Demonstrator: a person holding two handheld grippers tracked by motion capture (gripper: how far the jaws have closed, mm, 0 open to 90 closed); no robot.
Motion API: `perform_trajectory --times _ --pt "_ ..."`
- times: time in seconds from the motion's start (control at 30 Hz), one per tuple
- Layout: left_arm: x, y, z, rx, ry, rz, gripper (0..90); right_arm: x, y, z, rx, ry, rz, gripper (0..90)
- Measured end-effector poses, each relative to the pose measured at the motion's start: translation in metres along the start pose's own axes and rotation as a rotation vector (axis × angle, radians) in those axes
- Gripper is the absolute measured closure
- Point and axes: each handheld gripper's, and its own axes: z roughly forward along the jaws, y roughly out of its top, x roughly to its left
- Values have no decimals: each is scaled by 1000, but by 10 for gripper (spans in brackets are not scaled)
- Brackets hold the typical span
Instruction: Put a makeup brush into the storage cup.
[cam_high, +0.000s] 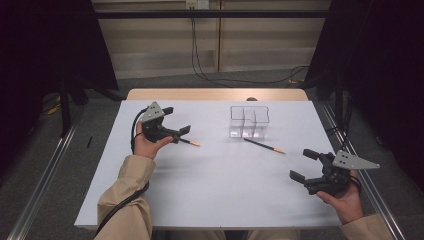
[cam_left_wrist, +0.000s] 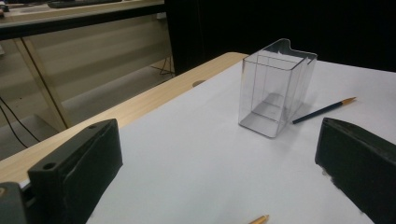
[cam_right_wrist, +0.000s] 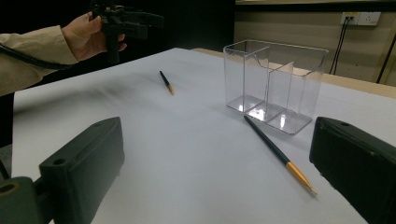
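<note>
My left gripper (cam_high: 178, 121) and right gripper (cam_high: 303, 164) both gaped wide, holding nothing, flanking the clear plastic divided box (cam_high: 249, 121) and two black gold-tipped pencils (cam_high: 263, 145).

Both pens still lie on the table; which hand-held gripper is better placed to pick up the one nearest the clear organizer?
Right, probably. The right hand-held gripper is open, with that pen lying between its jaws, while the left hand-held gripper hovers over the other pen.

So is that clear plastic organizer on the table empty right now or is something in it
Empty. The clear organizer stands upright with bare compartments; one pencil lies on the white table just outside its base, the other pencil farther off.
</note>
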Motion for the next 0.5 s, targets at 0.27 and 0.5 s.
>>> perform_trajectory --times 0.27,0.5 --pt "4 0 7 14 6 -6 5 0 -1 0 6 2 0 25" --pt "6 2 12 80 -1 20 7 1 -1 0 3 2 -2 26"
